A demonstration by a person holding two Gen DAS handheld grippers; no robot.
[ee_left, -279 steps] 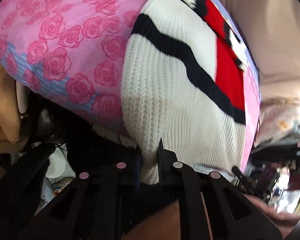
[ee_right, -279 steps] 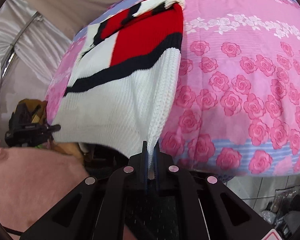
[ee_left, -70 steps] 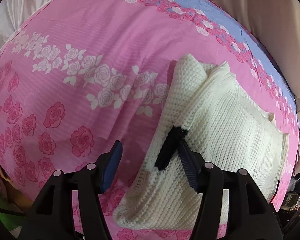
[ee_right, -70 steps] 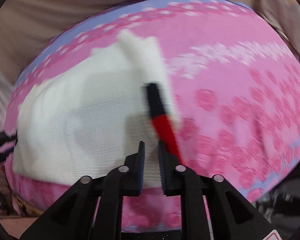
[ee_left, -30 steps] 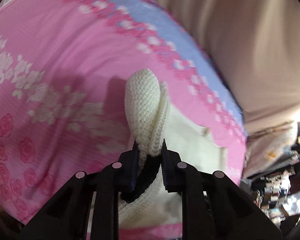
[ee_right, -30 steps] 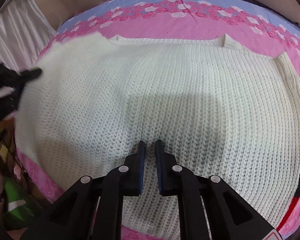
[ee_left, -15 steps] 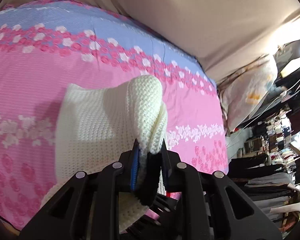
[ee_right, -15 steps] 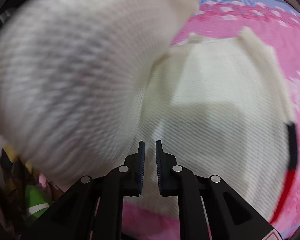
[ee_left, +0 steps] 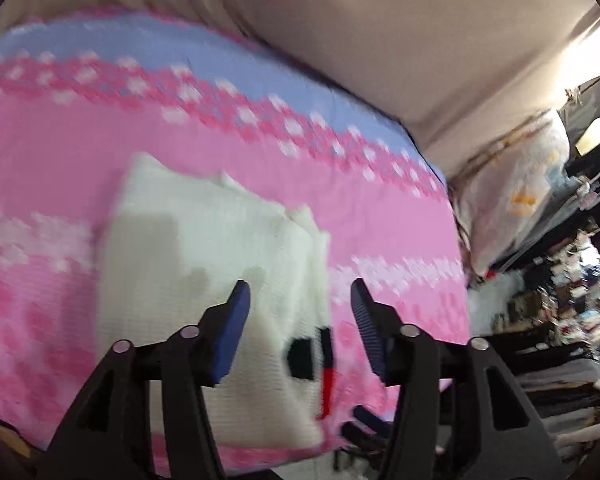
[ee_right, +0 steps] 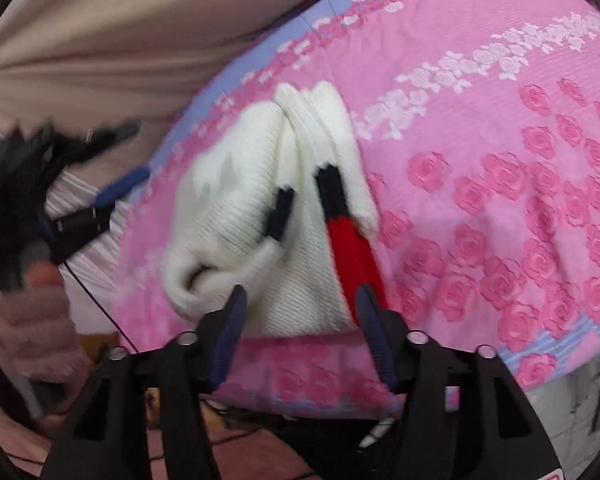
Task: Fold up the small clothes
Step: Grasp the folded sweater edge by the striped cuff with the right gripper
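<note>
A small white knit sweater (ee_left: pixel 204 264) with black and red bands lies folded on the pink rose-print bed cover (ee_left: pixel 40 168). In the right wrist view the sweater (ee_right: pixel 260 200) is a loose folded bundle with black and red edges showing. My left gripper (ee_left: pixel 298 296) is open and empty, just above the sweater's near right part. My right gripper (ee_right: pixel 300 300) is open and empty at the sweater's near edge. The left gripper also shows, blurred, in the right wrist view (ee_right: pixel 120 188) at the far left.
A beige curtain (ee_left: pixel 340 32) hangs behind the bed. A pillow or bag (ee_left: pixel 512 192) and cluttered shelves (ee_left: pixel 572 320) stand to the right. The bed's near edge drops to a floor with cables (ee_right: pixel 260 432). A hand in a pink sleeve (ee_right: pixel 32 344) is at the left.
My left gripper let go of the sweater fold and opened; the fold now lies flat. My right gripper went from shut to open and pulled back to the sweater's near edge.
</note>
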